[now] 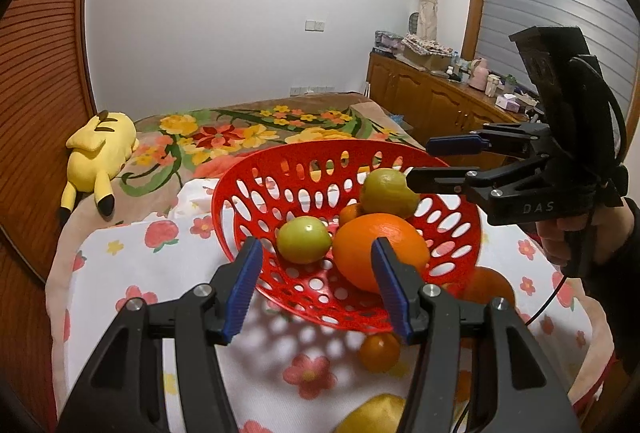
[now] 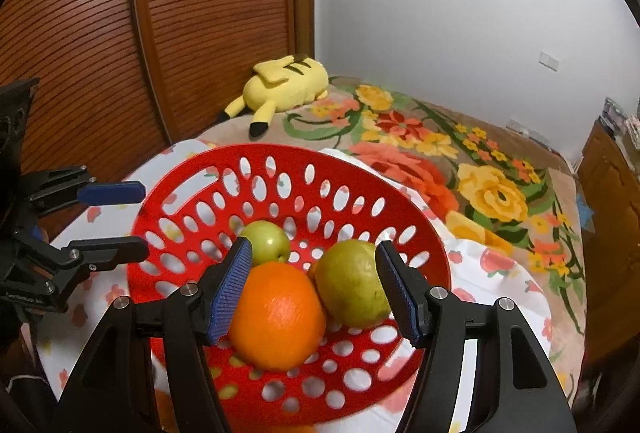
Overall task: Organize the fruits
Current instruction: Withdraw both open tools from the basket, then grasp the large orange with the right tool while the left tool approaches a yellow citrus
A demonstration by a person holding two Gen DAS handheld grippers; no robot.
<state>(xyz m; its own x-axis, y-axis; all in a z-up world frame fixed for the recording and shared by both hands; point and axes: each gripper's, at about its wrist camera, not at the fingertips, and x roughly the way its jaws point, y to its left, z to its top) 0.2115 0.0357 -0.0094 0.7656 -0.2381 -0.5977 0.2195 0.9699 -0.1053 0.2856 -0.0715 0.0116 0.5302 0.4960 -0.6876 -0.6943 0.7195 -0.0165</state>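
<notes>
- Step in hand: fruit is being gathered into the red basket (image 1: 240, 193), which sits on a flowered cloth (image 1: 132, 265) spread over what looks like a bed. By my reading the work is part done.
- In the basket: one large orange (image 1: 376, 245), a round green fruit (image 1: 304, 239), a pear-shaped green fruit (image 1: 386, 193) and a small orange one (image 1: 351, 213) half hidden behind the large orange.
- Still outside, on the cloth: a small orange fruit (image 1: 379, 351) just in front of the basket, another orange (image 1: 490, 285) at its right side, and a yellow fruit (image 1: 372, 415) at the bottom edge of the frame (kind not certain).
- Left claw (image 1: 316, 289): jaws moderately parted, nothing between the pads; it hangs over the near rim.
- Right claw (image 2: 314, 289): jaws moderately parted, empty. The orange and pear-shaped fruit show in the gap but lie below it; whether the left pad (image 2: 232, 289) touches the orange cannot be told.
- Next move, as I judge it: lower a claw to one of the loose fruits, the small one in front being nearest the left, close on it gently (round fruit rolls) and carry it over the rim.
- Left view alone shows the three loose fruits and the hand (image 1: 560, 241) on the right claw's grip.
- Right view alone shows the basket's inside from nearly above, with the free floor space there (ample), and nothing clear of the fruits outside.
</notes>
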